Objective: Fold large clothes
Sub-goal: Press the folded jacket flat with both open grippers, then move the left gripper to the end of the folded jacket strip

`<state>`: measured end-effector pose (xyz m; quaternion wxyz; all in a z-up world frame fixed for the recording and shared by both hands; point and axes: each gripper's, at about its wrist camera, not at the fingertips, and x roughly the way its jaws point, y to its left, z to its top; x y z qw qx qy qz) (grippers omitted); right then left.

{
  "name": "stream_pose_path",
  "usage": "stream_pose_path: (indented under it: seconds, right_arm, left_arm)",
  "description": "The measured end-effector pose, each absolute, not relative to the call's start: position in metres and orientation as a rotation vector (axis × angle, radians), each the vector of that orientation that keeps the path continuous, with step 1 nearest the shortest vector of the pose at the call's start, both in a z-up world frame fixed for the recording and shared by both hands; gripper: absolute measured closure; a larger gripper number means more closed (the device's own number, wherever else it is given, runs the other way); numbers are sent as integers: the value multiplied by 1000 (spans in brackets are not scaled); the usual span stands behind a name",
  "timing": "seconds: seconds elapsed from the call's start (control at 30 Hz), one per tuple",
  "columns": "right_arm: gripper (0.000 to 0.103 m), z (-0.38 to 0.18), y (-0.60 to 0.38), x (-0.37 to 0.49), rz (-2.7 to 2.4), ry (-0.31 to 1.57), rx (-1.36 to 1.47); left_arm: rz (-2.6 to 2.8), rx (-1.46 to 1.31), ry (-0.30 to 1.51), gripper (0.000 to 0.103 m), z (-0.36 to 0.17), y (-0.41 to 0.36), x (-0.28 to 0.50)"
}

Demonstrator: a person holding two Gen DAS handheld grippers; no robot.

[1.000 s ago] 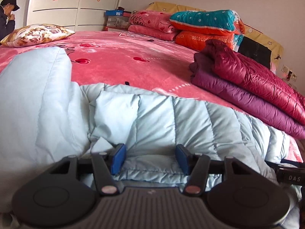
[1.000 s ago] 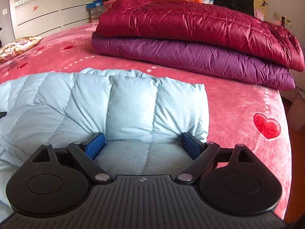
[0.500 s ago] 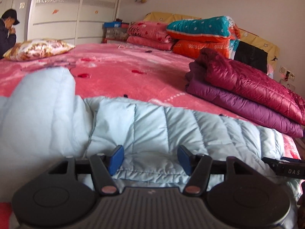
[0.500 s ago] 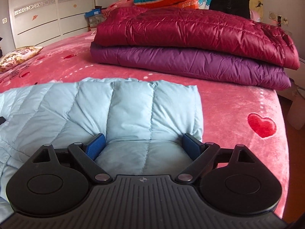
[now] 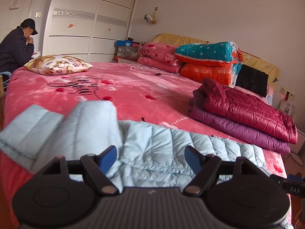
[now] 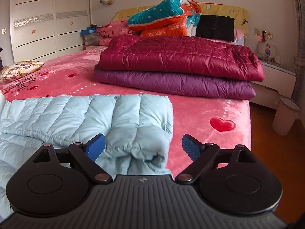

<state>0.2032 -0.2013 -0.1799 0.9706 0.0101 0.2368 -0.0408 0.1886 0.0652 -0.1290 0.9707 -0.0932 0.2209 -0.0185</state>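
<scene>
A light blue quilted down jacket [image 5: 167, 148] lies folded along the near edge of the pink bed. Its sleeve end [image 5: 30, 131] lies at the left. My left gripper [image 5: 150, 158] is open above the jacket's near edge, holding nothing. In the right wrist view the jacket's right end [image 6: 122, 118] lies flat with a rolled fold at the front. My right gripper [image 6: 143, 147] is open over that end, its blue pads apart, holding nothing.
A folded maroon jacket [image 6: 179, 57] lies on a folded purple one [image 6: 171, 84] at the bed's right side. Folded quilts [image 5: 207, 61] and a black bag [image 5: 251, 80] line the headboard. A pillow [image 5: 59, 66] and a seated person [image 5: 15, 45] are far left. A white bin [image 6: 286, 114] stands on the floor.
Both grippers have pulled back and risen from the blue jacket, which now lies flat. The left view now shows more of the bed and the sleeve end.
</scene>
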Motion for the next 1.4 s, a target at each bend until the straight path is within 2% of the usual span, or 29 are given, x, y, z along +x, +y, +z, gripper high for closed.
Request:
stream_pose_path:
  seconds: [0.4, 0.8, 1.27, 1.4]
  right_arm:
    - [0, -173, -212, 135, -120, 484, 36]
    - [0, -153, -230, 71, -186, 383, 52]
    - [0, -140, -264, 5, -236, 317, 147]
    - [0, -139, -266, -7, -250, 303, 151]
  left_arm:
    - [74, -230, 433, 16, -99, 125, 110]
    - [188, -178, 369, 14, -67, 175, 53]
    - [309, -64, 311, 12, -26, 229, 15]
    - [338, -20, 293, 5, -20, 238, 17]
